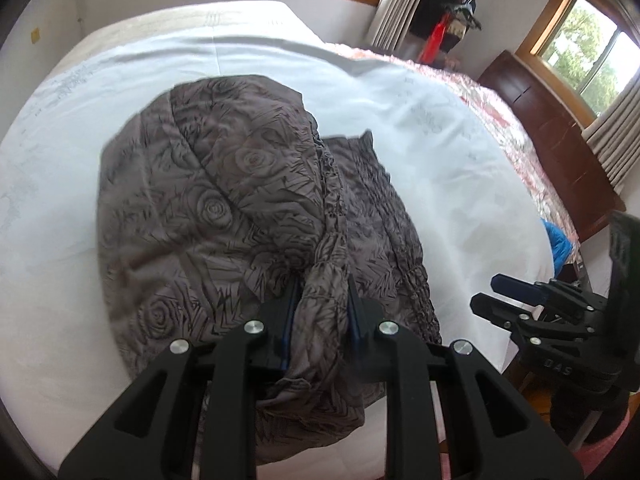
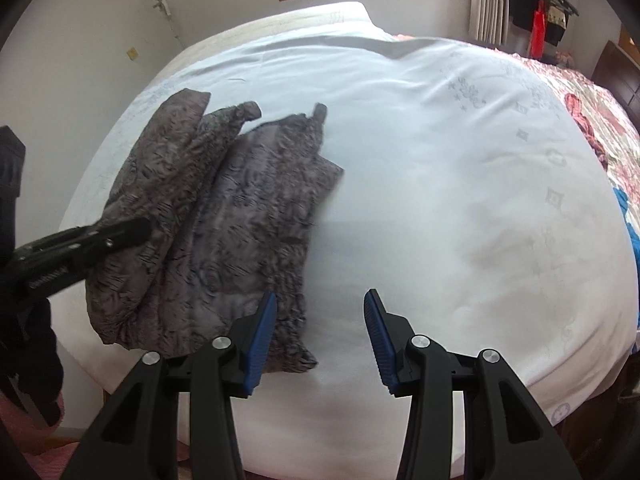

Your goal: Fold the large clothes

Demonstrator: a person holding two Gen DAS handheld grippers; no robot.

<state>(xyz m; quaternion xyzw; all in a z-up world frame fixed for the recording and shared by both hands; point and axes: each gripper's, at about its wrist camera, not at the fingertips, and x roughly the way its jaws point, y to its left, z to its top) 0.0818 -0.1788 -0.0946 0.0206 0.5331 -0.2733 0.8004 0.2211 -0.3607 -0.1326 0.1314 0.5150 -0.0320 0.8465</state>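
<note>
A large grey-brown garment with a rose pattern (image 1: pixel 224 208) lies partly folded on the white bed sheet (image 1: pixel 460 184). My left gripper (image 1: pixel 322 284) is shut on a bunched fold of the garment near its front edge. In the right wrist view the garment (image 2: pixel 248 216) lies at the left of the bed, and the left gripper (image 2: pixel 136 230) reaches into it from the left. My right gripper (image 2: pixel 320 300) is open and empty, just above the sheet (image 2: pixel 460 200) beside the garment's right front corner. It also shows at the right of the left wrist view (image 1: pixel 488 292).
A pink floral quilt (image 1: pixel 516 128) lies along the bed's far right side, with a blue item (image 1: pixel 558 244) at its edge. A dark wooden headboard (image 1: pixel 560 148) and curtains (image 1: pixel 616 148) stand at the right. Clothes hang on a rack (image 2: pixel 544 12) by the window.
</note>
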